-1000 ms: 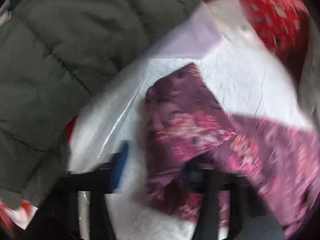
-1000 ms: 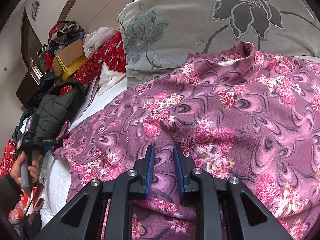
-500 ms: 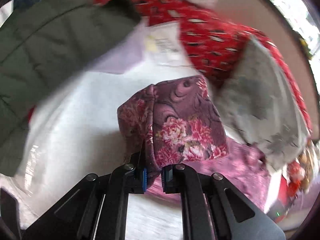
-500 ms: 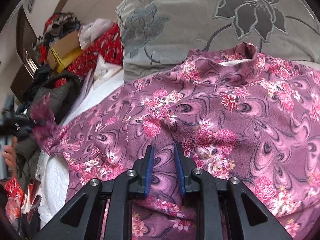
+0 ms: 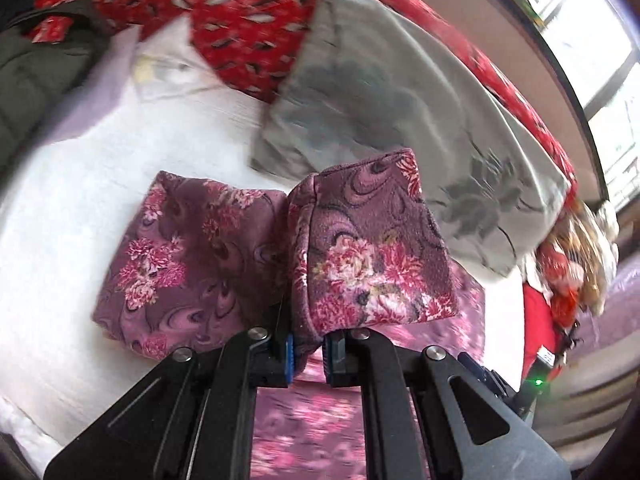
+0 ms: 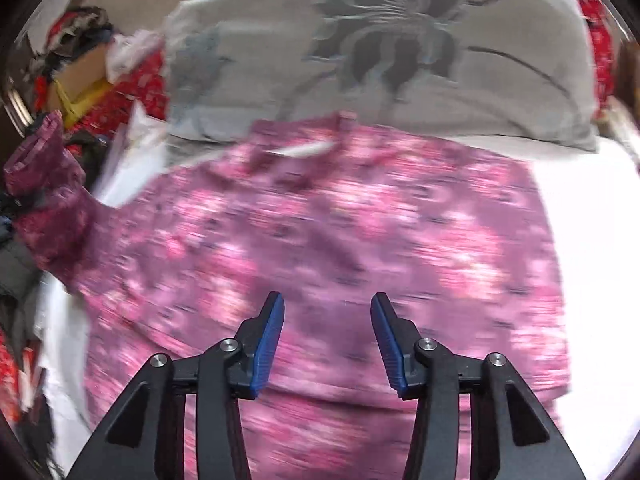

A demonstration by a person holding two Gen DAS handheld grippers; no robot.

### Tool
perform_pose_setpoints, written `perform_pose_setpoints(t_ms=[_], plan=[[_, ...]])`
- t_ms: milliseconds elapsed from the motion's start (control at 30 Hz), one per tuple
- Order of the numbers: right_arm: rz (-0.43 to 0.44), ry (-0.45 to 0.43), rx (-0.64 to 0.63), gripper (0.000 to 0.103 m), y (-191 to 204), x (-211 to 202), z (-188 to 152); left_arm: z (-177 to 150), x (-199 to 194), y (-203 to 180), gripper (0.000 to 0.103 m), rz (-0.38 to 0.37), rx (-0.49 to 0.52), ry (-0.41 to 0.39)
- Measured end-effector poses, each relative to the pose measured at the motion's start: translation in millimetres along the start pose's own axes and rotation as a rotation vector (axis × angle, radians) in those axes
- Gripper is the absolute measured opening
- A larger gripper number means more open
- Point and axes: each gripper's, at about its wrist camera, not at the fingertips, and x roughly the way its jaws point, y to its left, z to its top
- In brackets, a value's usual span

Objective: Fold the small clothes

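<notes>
Purple floral top (image 6: 340,232), sleeve (image 5: 360,256) pinched in left claw (image 5: 308,354), no legible writing

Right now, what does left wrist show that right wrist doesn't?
Left wrist only: the left gripper shut on the sleeve cuff, and a window.
Right wrist only: the right gripper, its jaws just opened with nothing between them, and the garment's collar.
Both: the floral top, grey pillow, white sheet, red quilt.

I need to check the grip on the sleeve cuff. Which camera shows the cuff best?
The left wrist view: the sleeve cuff fills the centre, sharp, pinched in the left gripper. The right wrist view shows it small and blurred at the left edge.
</notes>
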Motion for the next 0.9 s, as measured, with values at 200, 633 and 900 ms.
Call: perform_pose_setpoints(t_ms=[200,633,900], plan=[[-0.121,0.039,-0.039,0.051,-49,2,-29,-24,31,-66,0.008,-0.021,0.079,0.062],[-0.093,-0.133,-0.099,0.064,-50,-7,-59,-98,137,-128,0.008,0.067,0.148,0.274],[-0.024,-0.053,-0.01,0.064,-61,-15,-42,-101,72,-84,0.026,-0.111,0.101,0.233]])
